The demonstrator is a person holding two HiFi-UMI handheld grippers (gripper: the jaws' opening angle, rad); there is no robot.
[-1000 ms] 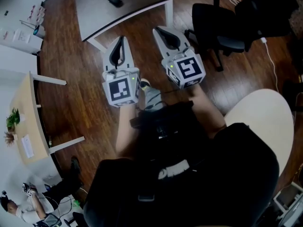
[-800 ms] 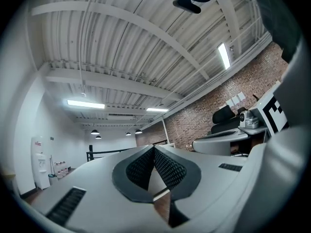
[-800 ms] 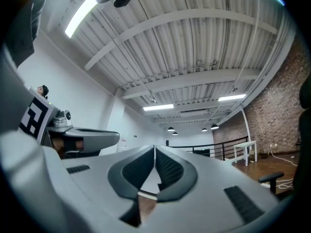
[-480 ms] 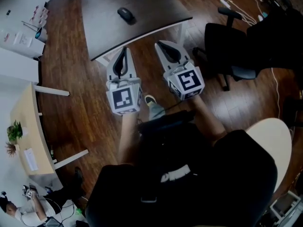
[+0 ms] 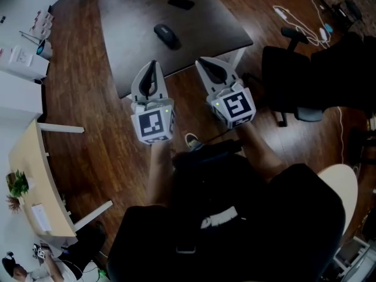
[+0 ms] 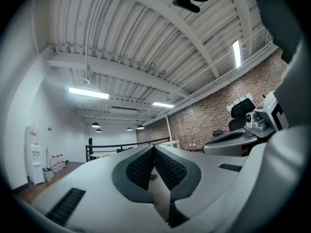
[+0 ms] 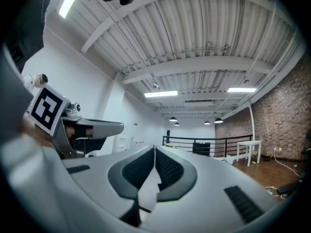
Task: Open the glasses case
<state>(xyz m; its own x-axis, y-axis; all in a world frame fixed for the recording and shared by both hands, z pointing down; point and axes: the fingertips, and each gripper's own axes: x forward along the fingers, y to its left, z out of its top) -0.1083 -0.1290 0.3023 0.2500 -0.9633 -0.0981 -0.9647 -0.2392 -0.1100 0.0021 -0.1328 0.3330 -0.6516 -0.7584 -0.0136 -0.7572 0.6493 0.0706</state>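
Left gripper, head view: jaws pressed together, nothing between them. Grey moulded shell tapering to a point, black pads, white cube with a square black marker at the rear. In this view its tip overlaps the near edge of the dark table. Right gripper alongside, same build, also closed and empty, tip at the same edge nearer the right corner.

Table: matte dark top, curved near edge, white legs. Black rounded mouse sits mid-top. Flat dark oblong lies by the far edge, well apart from both grippers. It is too small to tell whether it is the glasses case. Floor is glossy brown wood planks. Black office chair stands right of the table.

Left gripper view: left gripper tips meet in a line. Fingers have black pads with fine cross-hatched ribbing. Behind: brick wall, corrugated white ceiling.

Right gripper view: right gripper jaws together, only a thin seam, nothing pinched. Black railing and a white side table lie beyond.
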